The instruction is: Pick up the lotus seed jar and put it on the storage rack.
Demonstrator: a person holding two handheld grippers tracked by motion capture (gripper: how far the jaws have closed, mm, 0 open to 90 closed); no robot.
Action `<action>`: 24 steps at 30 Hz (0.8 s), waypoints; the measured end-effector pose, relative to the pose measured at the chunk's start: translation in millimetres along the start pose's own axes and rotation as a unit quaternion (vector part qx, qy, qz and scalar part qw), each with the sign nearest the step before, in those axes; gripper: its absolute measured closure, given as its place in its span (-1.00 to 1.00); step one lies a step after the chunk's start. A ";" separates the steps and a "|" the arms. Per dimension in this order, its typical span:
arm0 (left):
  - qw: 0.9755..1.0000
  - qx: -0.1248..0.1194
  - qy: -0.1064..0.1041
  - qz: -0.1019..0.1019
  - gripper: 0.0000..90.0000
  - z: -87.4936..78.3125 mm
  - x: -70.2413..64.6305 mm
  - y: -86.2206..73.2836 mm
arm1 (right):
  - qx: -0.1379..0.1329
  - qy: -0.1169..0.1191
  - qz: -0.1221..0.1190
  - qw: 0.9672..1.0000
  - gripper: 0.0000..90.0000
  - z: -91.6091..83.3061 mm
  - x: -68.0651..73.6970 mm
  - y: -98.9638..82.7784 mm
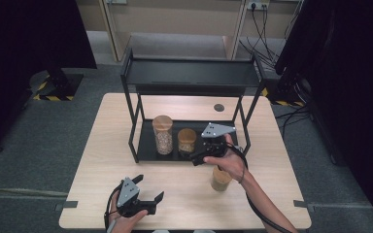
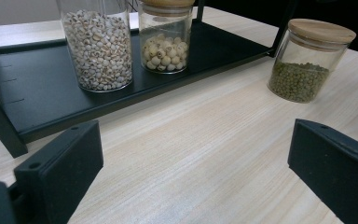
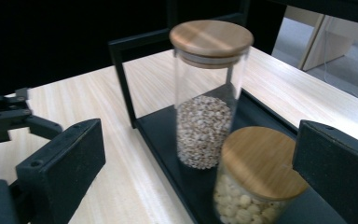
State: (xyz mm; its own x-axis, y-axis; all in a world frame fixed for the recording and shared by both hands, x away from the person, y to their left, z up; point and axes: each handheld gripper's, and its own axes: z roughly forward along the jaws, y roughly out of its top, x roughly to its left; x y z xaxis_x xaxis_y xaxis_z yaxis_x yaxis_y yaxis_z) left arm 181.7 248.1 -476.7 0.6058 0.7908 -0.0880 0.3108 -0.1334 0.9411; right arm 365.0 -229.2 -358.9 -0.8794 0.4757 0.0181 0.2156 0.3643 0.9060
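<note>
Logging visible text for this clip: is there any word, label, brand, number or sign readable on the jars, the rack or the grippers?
None can be read.
Tall jar, short jar and green-bean jar: plain glass and wooden lids, no labels.
Black rack: no markings.
Left gripper and right gripper: no lettering visible.

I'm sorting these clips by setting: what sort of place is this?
Probably a lab or test room, not a kitchen: a plain wooden table on grey carpet, dark curtains around it, and loose cables running to wall sockets behind the black shelf rack.
</note>
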 end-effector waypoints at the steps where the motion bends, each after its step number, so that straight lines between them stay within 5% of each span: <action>1: 1.000 0.000 0.000 0.000 -0.94 -0.1 -0.1 -0.1 | -0.001 0.001 -0.001 1.000 -0.94 -1.2 2.0 -0.4; 24: 1.000 -0.001 0.004 0.001 -0.94 -0.3 -0.3 -0.2 | -0.027 0.017 0.000 1.000 -0.94 -21.4 41.3 -34.8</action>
State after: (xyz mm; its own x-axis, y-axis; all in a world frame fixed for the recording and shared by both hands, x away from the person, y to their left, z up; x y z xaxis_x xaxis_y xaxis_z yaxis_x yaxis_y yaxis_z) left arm 181.2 248.1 -476.8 0.6008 0.7949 -0.0846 0.3092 -0.1335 0.9416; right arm 312.1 -239.4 -380.6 -0.8935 0.4480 0.0324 0.1943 0.3205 0.9271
